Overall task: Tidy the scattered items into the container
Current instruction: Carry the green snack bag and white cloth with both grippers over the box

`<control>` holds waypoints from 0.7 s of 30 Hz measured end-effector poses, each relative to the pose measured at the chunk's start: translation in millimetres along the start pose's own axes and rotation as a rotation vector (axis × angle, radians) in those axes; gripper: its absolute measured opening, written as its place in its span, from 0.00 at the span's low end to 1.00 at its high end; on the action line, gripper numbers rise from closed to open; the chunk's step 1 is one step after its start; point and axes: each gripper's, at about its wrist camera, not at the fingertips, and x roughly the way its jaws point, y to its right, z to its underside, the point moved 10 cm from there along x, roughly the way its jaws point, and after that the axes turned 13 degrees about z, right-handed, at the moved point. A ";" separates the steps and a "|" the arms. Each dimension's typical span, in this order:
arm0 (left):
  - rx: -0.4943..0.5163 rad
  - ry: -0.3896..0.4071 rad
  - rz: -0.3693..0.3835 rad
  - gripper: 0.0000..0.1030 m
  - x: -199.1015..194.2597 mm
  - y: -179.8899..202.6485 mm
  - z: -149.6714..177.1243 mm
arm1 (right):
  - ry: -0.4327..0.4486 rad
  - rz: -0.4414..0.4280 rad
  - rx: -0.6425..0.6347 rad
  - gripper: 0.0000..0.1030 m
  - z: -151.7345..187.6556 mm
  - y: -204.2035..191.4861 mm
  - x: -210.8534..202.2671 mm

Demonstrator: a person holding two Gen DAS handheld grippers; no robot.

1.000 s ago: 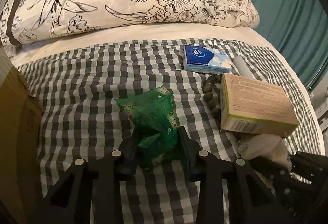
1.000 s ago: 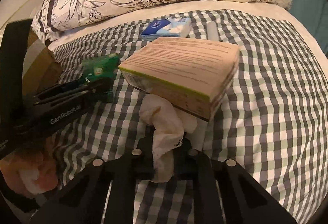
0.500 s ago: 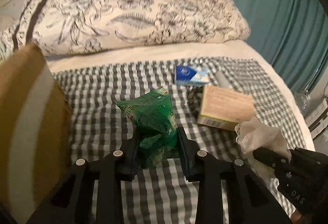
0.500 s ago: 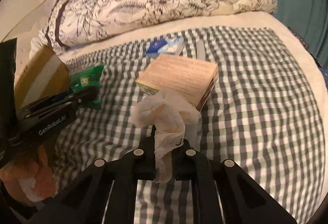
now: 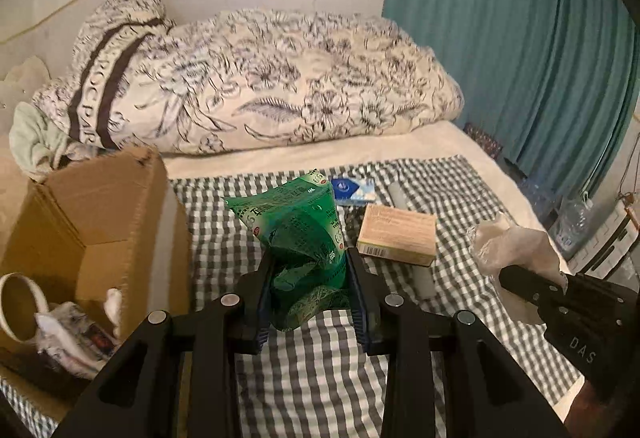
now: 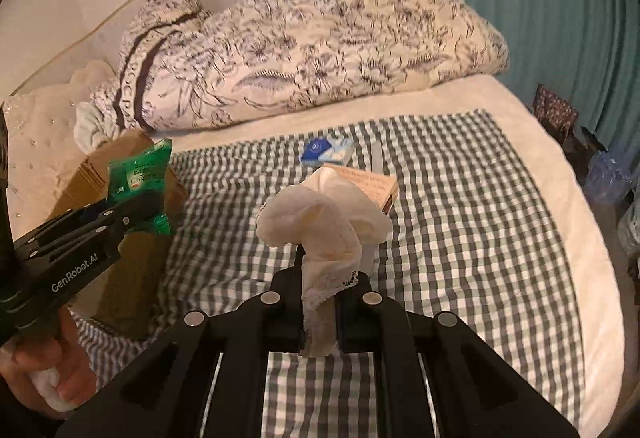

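Quick tally: two tools (image 5: 308,302) (image 6: 320,302), one green packet (image 5: 304,234), one white cloth (image 6: 324,222), one cardboard box (image 5: 100,222), one tan carton (image 5: 396,234), one blue tissue pack (image 5: 352,189), two grey tubes (image 5: 396,193) (image 5: 423,280), one floral duvet (image 5: 260,85).

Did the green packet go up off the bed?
Yes. The left claw lifted the green packet up, away from the checked blanket, toward the cardboard box.

Bed (image 6: 532,157) under checked cloth (image 6: 460,222): cardboard box (image 5: 120,222), tan carton (image 5: 396,234), blue tissue pack (image 6: 326,151), floral duvet (image 6: 320,49).
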 end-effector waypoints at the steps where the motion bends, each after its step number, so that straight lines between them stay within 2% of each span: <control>1: 0.002 0.008 0.000 0.32 -7.2 1.4 -0.8 | 0.012 0.002 -0.001 0.09 -1.7 -0.6 -8.4; 10: 0.022 0.070 -0.001 0.32 -65.7 5.0 -10.7 | 0.099 0.014 -0.009 0.09 -15.0 -11.1 -66.9; 21: 0.046 0.126 -0.018 0.32 -122.3 1.8 -20.8 | 0.166 0.011 -0.010 0.09 -29.1 -27.8 -114.6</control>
